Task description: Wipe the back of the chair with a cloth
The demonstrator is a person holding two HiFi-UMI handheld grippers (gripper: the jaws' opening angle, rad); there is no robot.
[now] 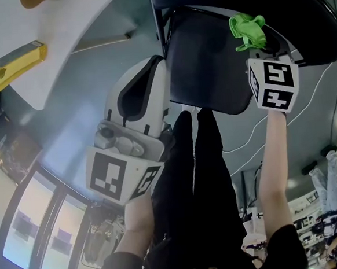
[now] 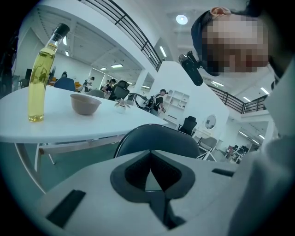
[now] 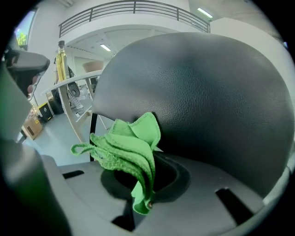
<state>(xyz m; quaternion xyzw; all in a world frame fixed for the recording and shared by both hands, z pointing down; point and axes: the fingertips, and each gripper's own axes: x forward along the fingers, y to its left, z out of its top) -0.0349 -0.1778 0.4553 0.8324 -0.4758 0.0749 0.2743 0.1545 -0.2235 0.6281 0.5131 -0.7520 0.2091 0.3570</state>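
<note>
Green cloth (image 3: 129,156), bunched and pinched in the closed jaws of our right gripper (image 3: 146,196), its folds against the black chair back (image 3: 203,97). We judge that so loose a wad could pull free when dragged, or wipe only a thin stripe. Our left gripper (image 2: 156,177) is nearer us, jaws together, empty. Only the right gripper view shows the pinch; only the head view shows both grippers together.

"What sort of room is it?"

"A big open hall with white walls, a black-railed upper gallery (image 2: 133,34) and a round ceiling lamp (image 2: 181,19), lit."

"And the furniture?"

"A white curved-edge table (image 2: 60,126) stands on a grey-green floor (image 2: 69,159). A black office chair (image 2: 189,124) sits far back, near white shelving (image 2: 177,99)."
</note>
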